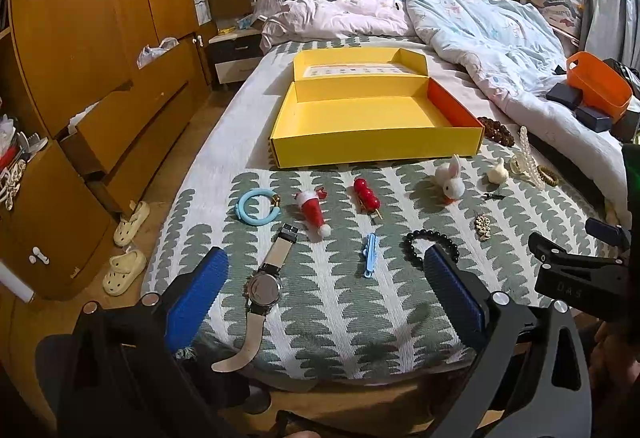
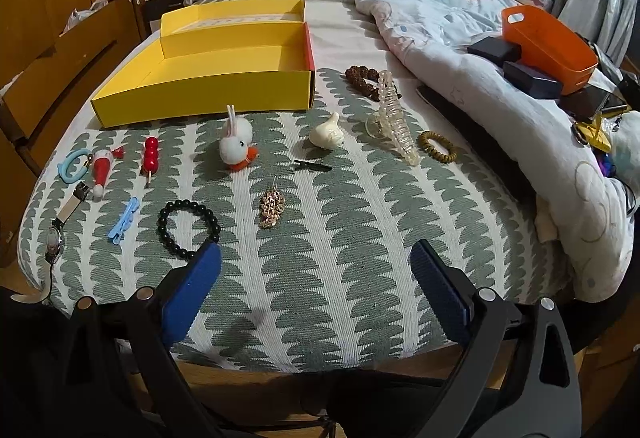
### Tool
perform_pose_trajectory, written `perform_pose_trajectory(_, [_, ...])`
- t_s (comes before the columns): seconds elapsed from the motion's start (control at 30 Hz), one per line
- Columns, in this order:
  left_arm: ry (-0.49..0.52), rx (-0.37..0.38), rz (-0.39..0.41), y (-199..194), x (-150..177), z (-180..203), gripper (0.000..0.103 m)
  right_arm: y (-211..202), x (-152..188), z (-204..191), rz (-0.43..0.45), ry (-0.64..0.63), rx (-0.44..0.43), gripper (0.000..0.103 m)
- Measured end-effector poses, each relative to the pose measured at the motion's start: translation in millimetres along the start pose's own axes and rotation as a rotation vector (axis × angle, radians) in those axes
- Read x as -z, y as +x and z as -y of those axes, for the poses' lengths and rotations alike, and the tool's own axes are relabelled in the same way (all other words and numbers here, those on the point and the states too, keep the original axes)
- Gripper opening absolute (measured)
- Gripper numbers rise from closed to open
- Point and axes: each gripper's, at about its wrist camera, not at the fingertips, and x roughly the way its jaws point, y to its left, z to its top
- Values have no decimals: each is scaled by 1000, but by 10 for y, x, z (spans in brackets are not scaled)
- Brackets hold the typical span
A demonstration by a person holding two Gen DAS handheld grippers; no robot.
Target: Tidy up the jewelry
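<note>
Jewelry pieces are lying spread across the green-and-white patterned bedspread [image 2: 360, 222], in front of the open yellow box [image 1: 376, 142], which is sitting with nothing showing inside it. Along the near left edge a wristwatch [image 1: 266, 278] is stretching out with its pale strap curling over the side of the bed, and just past it a light blue ring bracelet [image 1: 256, 207], a little red Santa-hat clip [image 1: 313, 212] and a red bead skewer clip [image 1: 367, 194] are resting in a row. A blue hair clip [image 1: 370, 254] is lying near a black bead bracelet [image 2: 188, 228], and a gold leaf brooch [image 2: 272, 208] is sitting further right. Beyond them a white bunny plush [image 2: 237, 142], a cream garlic-shaped piece [image 2: 326, 134], a clear claw clip [image 2: 394, 118], a tan wooden bracelet [image 2: 438, 146] and a dark brown bead bracelet [image 2: 364, 78] are sitting apart from one another. The left gripper [image 1: 326, 274] is hovering low with its blue fingers spread wide, grasping nothing, the watch lying between them. The right gripper [image 2: 316, 258] is likewise gaping wide over bare bedspread, its left finger overlapping the black bracelet's edge.
</note>
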Motion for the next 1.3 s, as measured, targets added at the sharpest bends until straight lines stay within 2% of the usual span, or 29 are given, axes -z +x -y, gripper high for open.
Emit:
perform_pose_trajectory(0.13, [-3,30,-23,41,1,-5,97,18,-2,0,-6,-3,2,95])
perform_pose_trajectory(0.5, [10,-1,-11,41,-1,6,97,72,8,26,-13,3,13,96])
perform_pose_trajectory(0.93, [8,16,24,-31,-6,-17,97,67,13,40,-18,9,22,96])
perform_pose_trajectory(1.3, [10,23,-19,52,-5,1,97,87,11,29,-25,6,25,96])
